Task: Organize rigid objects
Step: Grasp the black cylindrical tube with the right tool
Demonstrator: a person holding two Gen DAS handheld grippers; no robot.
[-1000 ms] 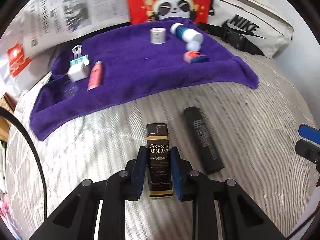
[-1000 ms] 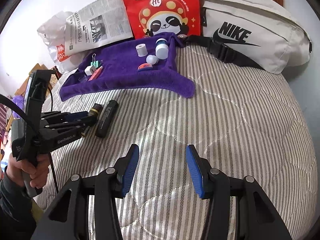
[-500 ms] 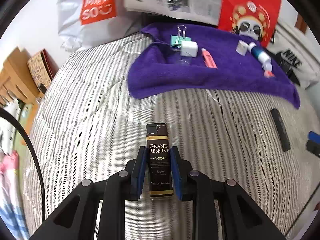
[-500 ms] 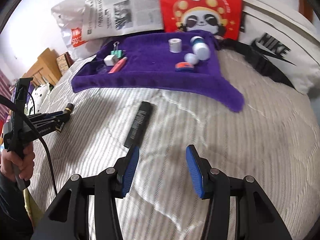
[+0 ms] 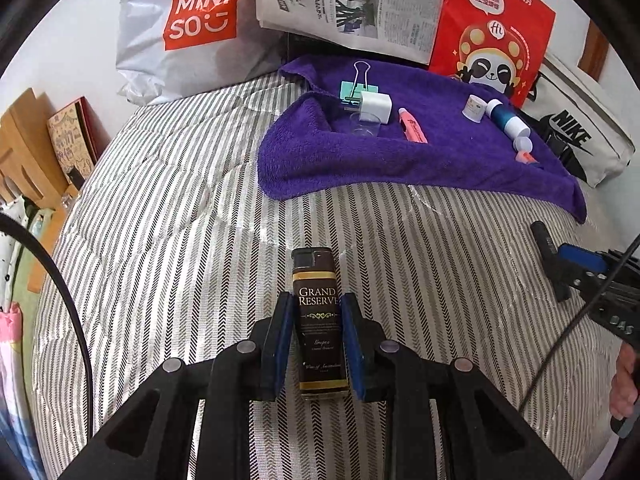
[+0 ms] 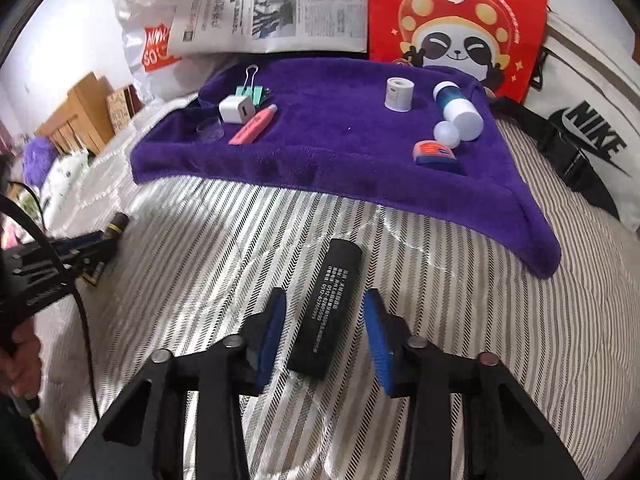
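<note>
My left gripper (image 5: 316,300) is shut on a dark brown "Grand Reserve" lighter (image 5: 318,320), held over the striped bedspread (image 5: 180,240). In the right wrist view that lighter (image 6: 118,222) shows at the left edge. A black bar (image 6: 330,304) lies on the bedspread between the blue pads of my right gripper (image 6: 324,296). Its jaws are closing, with a gap still on each side of the bar. Behind lies a purple towel (image 6: 340,160) with a white charger (image 6: 236,110), a pink highlighter (image 6: 252,126), a tape roll (image 6: 399,94) and a blue bottle (image 6: 456,106).
A red panda bag (image 6: 456,12), newspaper (image 6: 272,4), a Miniso bag (image 5: 180,28) and a white Nike bag (image 6: 580,92) line the back of the bed. Wooden furniture (image 5: 24,148) stands off the left edge. A binder clip (image 5: 358,86) and a clear cup (image 5: 366,124) sit on the towel.
My right gripper has moved forward and down over the black bar, which now lies between its jaws. The left gripper swung left with the lighter, then held still.
</note>
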